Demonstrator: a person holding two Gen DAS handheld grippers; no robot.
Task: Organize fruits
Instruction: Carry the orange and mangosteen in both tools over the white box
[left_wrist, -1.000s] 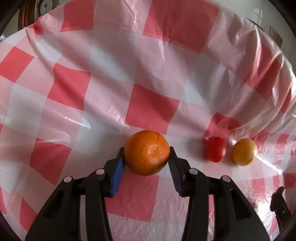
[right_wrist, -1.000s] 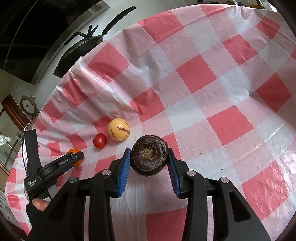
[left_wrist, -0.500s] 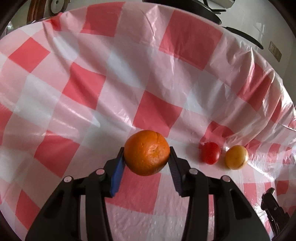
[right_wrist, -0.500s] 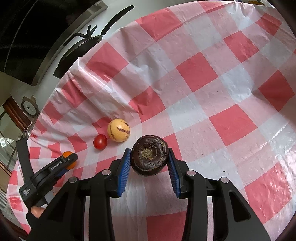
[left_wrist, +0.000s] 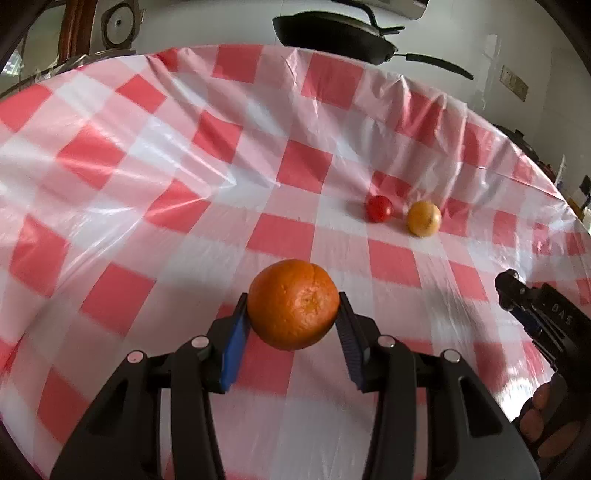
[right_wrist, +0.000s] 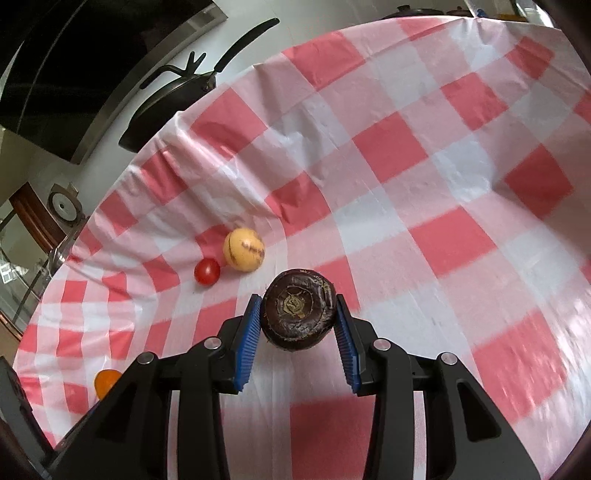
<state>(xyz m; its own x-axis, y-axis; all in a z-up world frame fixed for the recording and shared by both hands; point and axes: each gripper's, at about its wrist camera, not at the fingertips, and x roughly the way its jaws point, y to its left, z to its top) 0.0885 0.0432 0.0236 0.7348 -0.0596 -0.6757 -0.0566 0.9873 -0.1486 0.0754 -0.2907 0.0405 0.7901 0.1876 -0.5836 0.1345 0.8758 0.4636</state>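
Black right hand-held gripper (left_wrist: 517, 295) shows partial lettering "DAS".

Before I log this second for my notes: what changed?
The left tongs rose and drew back with the orange; the pan came into view. Both grips, the dark fruit, tomato and yellow fruit stayed.

The left gripper (left_wrist: 293, 325) has drawn back from the tabletop (left_wrist: 155, 177) with the orange (left_wrist: 293, 303) (the squares beneath look smaller now), so the red tomato (left_wrist: 379, 208) and yellow fruit (left_wrist: 424, 218) sit farther up its view, and the frying pan (left_wrist: 332, 35) has come into sight. In the right wrist view, the orange (right_wrist: 106, 382) has slid toward the lower left edge.
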